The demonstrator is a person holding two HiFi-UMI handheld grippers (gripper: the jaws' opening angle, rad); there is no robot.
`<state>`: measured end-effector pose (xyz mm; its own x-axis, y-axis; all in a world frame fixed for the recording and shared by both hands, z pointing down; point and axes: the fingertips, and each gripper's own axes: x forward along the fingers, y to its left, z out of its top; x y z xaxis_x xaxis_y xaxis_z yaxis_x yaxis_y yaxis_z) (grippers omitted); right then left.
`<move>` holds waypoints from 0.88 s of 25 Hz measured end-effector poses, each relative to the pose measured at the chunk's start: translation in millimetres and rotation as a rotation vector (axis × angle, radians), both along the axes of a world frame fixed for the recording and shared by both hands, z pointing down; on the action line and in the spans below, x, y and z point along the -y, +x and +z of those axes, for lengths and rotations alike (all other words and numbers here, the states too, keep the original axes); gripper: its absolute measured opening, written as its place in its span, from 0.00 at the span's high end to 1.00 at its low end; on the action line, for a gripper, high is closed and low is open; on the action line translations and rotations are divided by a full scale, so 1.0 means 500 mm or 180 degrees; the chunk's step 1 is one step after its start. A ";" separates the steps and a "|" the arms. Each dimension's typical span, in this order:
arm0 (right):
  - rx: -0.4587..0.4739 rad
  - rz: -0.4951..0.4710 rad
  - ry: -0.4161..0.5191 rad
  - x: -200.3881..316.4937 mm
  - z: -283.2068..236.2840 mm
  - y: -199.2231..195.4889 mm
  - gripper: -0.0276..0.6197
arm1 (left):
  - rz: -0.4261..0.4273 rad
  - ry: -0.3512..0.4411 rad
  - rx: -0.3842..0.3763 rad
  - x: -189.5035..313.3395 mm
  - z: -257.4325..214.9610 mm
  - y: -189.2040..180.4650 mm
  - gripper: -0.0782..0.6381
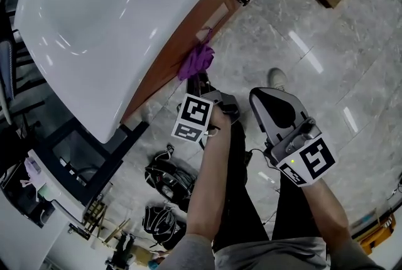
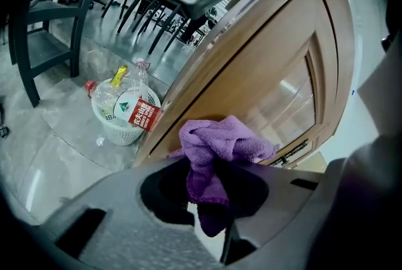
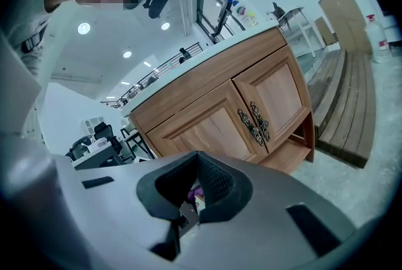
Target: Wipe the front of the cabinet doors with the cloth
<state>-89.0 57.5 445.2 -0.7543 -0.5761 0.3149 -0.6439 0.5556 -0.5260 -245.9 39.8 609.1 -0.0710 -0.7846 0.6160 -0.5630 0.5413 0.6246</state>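
The left gripper (image 2: 208, 198) has its jaws closed on a bunched purple cloth (image 2: 220, 148). The loose head of the cloth stands out past the jaw tips and seems to press on the cabinet (image 1: 188, 36) front, at the frame of a door (image 2: 276, 68). The right gripper (image 3: 188, 198) has its jaws pressed together on nothing. It hangs well back from the cabinet, facing the doors.

Risks, as I judge them:
- Only a fold of the cloth is pinched. Drag on the wood could pull it free and drop it at the foot of the cabinet.
- Little cloth covers the jaw tips, so pushing too hard or tilting could bring hard plastic onto the door and scratch it.
- The metal handles (image 3: 256, 122) at the doors' meeting edge could snag the cloth on a stroke across them.
- A long stroke toward the cabinet's end could carry the left gripper out to the basket (image 2: 110, 119) there and tip it.

The basket is white and stands on the floor just past the cabinet's end. It holds plastic bottles (image 2: 129, 83) and a red-labelled packet (image 2: 144, 113). The cabinet doors are closed, so what is inside cannot be seen.
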 end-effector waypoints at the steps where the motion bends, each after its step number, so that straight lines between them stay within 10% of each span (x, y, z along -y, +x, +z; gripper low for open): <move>1: -0.0002 0.0002 0.0000 0.002 0.002 0.001 0.94 | 0.0007 -0.0009 0.0002 -0.001 0.005 0.000 0.78; 22: -0.0102 0.0106 -0.0051 0.024 0.055 0.023 0.94 | -0.0018 -0.0198 -0.0147 -0.010 0.128 0.000 0.78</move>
<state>-77.3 45.4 472.7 -0.7243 -0.5954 0.3478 -0.6785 0.5253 -0.5135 -246.1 45.0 673.2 -0.0457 -0.7443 0.6663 -0.5313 0.5829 0.6148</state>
